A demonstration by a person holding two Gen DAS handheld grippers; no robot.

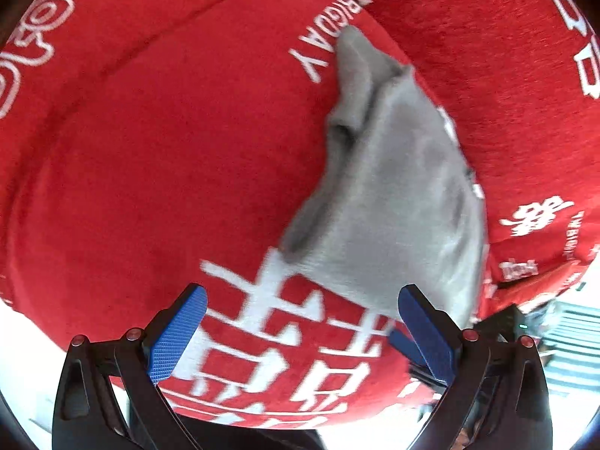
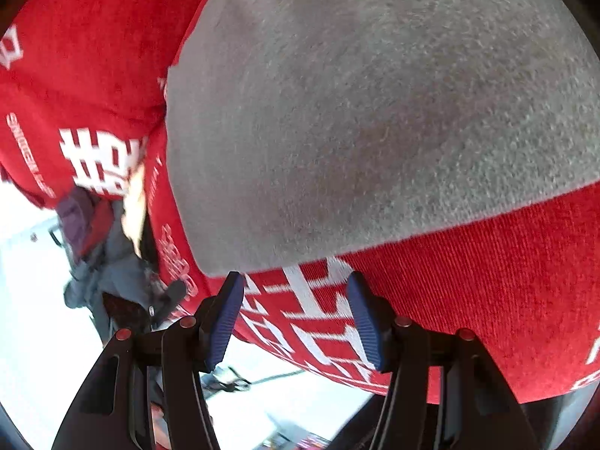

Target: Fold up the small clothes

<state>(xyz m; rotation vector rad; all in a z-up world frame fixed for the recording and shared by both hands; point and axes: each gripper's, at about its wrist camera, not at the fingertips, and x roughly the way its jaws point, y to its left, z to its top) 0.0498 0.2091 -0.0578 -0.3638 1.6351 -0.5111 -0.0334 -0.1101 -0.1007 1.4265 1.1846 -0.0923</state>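
A small grey garment (image 1: 393, 187) lies on a red cushioned seat with white lettering (image 1: 168, 131). It is crumpled at its far end and flatter near me. My left gripper (image 1: 300, 311) is open and empty, its blue pads just short of the garment's near edge. In the right wrist view the grey garment (image 2: 375, 112) fills most of the frame, lying flat on the red seat (image 2: 487, 281). My right gripper (image 2: 296, 307) is open and empty, just in front of the garment's near hem.
The red seat has raised padded sides (image 1: 506, 56) around the cushion. A pile of clothes (image 2: 93, 247) lies beyond the seat's left edge over a bright white floor (image 2: 33, 318). The seat's front edge drops off close below both grippers.
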